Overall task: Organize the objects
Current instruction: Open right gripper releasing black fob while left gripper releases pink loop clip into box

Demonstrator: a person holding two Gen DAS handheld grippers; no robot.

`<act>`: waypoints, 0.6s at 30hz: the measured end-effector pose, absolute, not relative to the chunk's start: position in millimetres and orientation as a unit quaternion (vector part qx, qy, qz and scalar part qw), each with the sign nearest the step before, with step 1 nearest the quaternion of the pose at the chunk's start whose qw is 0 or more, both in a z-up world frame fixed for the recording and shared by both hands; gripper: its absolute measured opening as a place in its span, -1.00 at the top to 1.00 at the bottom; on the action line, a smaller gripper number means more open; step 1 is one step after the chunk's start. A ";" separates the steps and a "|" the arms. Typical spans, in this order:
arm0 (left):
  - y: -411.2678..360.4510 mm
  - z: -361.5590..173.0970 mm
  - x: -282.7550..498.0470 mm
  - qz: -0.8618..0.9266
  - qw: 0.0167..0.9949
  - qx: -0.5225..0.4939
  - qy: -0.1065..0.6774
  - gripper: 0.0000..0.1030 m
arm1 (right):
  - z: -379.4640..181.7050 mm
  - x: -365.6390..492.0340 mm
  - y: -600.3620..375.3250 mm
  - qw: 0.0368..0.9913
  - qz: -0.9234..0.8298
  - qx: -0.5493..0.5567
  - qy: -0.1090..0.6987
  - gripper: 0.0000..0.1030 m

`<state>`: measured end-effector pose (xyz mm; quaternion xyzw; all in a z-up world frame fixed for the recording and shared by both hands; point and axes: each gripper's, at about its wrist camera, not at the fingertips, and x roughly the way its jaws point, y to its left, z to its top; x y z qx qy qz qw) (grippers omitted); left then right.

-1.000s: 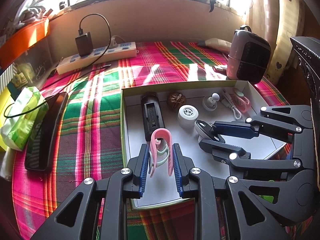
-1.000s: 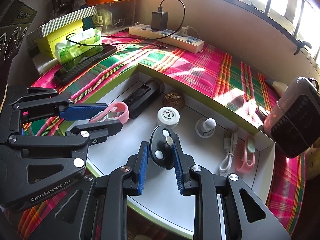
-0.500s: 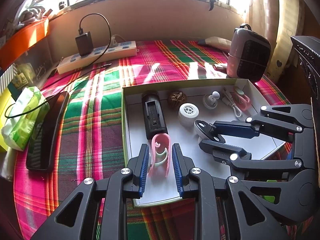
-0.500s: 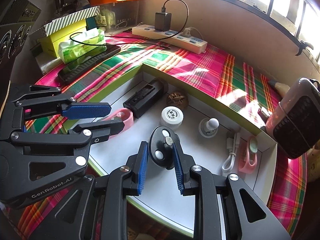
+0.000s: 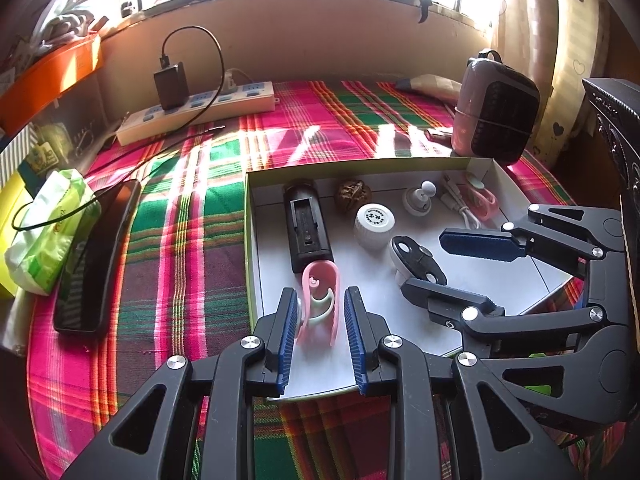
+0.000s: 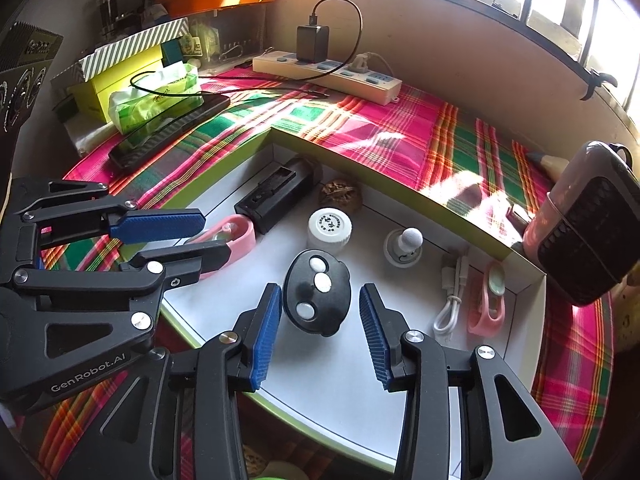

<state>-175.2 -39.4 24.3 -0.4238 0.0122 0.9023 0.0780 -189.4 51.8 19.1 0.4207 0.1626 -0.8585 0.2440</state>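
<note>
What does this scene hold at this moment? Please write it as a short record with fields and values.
surface: plaid cloth
container: shallow white box with green sides
left gripper: open, around pink clip lying in box
right gripper: open, black key fob between fingers, on box floor
also in box: black case, walnut, white jar, white cable, second pink clip
outside box: power strip, phone, tissue pack, small fan
</note>
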 end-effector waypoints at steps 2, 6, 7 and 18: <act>-39.9 26.1 -171.1 0.903 0.077 -0.421 0.011 0.54 | 20.9 -187.5 54.0 0.243 -0.861 0.419 0.158 0.13; -40.8 30.2 -161.5 0.906 0.075 -0.417 0.009 0.47 | 24.9 -182.3 58.3 0.242 -0.865 0.415 0.145 0.10; -40.7 31.2 -159.8 0.906 0.074 -0.416 0.009 0.46 | 26.0 -180.8 59.4 0.242 -0.867 0.413 0.142 0.09; -40.9 41.7 -142.8 0.911 0.070 -0.407 -0.002 0.45 | 39.2 -157.6 69.3 0.237 -0.881 0.395 0.107 0.06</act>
